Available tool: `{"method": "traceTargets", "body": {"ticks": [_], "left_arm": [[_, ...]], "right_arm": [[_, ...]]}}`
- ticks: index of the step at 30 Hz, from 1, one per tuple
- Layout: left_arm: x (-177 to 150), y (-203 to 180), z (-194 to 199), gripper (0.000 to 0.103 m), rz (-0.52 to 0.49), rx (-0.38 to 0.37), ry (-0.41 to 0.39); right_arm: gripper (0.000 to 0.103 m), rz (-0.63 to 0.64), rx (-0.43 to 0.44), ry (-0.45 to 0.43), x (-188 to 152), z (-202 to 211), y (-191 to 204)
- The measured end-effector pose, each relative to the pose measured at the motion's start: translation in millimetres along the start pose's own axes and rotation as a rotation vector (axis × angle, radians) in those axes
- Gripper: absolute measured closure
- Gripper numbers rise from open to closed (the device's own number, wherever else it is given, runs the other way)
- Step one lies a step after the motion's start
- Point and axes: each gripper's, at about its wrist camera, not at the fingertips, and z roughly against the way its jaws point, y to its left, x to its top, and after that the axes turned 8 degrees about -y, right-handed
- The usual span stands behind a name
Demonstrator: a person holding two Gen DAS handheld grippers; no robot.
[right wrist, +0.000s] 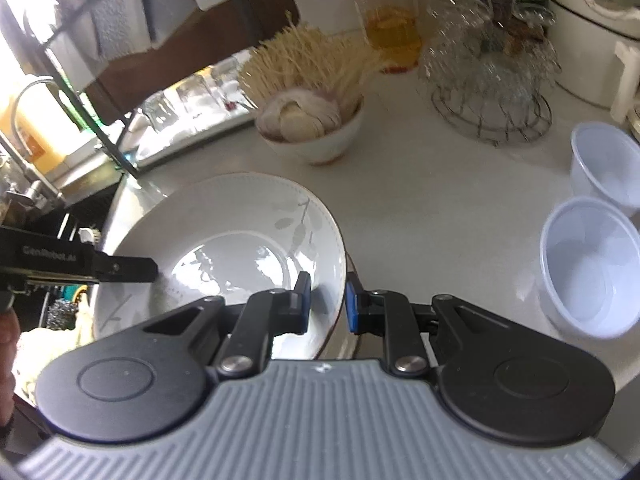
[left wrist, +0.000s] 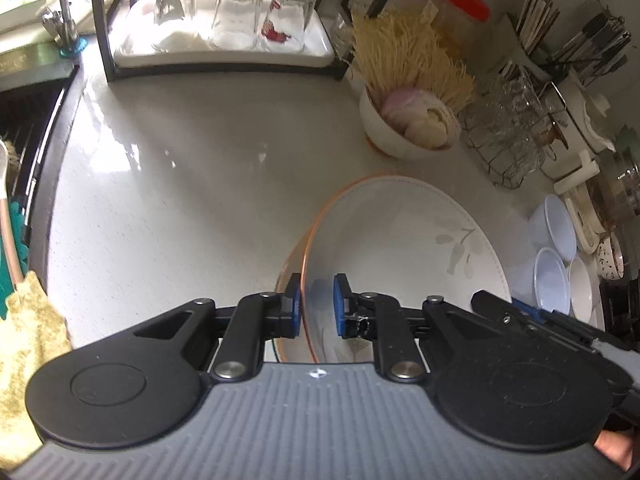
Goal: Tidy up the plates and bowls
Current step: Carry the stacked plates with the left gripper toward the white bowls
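Note:
A white plate (left wrist: 404, 236) with a grey leaf pattern and an orange-brown rim hangs just above the pale counter (left wrist: 192, 184), held by both grippers. My left gripper (left wrist: 316, 306) is shut on its left rim, one blue pad on each face. My right gripper (right wrist: 328, 302) is shut on the same plate (right wrist: 240, 224) at its right rim. The left gripper's black finger (right wrist: 120, 270) shows at the plate's far left in the right wrist view. Three pale plastic bowls (left wrist: 554, 236) sit on the counter to the right; two of these bowls (right wrist: 588, 268) show in the right wrist view.
A white bowl of dried noodles and sliced food (left wrist: 408, 124) stands behind the plate. A wire basket of glasses (left wrist: 508, 132) and a red-capped jar (right wrist: 386, 16) sit further right. Upturned glasses on a white tray (left wrist: 224, 24) fill a dark rack. The sink (left wrist: 28, 120) lies left.

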Motion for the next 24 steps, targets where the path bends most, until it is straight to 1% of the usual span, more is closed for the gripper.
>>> {"method": "traceTargets", "body": {"ticks": [2, 11, 16, 24], "left_arm": [[-1.8, -1.8, -5.4, 0.084, -0.007, 0.005, 0.011], [-5.5, -1.9, -19.9, 0.084, -0.017, 0.007, 0.061], [-5.5, -6.0, -26.2, 0.084, -0.064, 0.012, 0.079], [-6.1, 0.0, -31.6, 0.084, -0.048, 0.014, 0.109]], "right_arm": [[0.082, 0.015, -0.018, 0.001, -3.4, -0.2, 1.3], [0.082, -0.001, -0.056, 0.033, -7.7, -5.8, -0.6], [0.081, -0.02, -0.073, 0.071, -8.3, -11.3, -2.0], [0.081, -0.03, -0.077, 0.103, -7.7, -18.5, -1.3]]}}
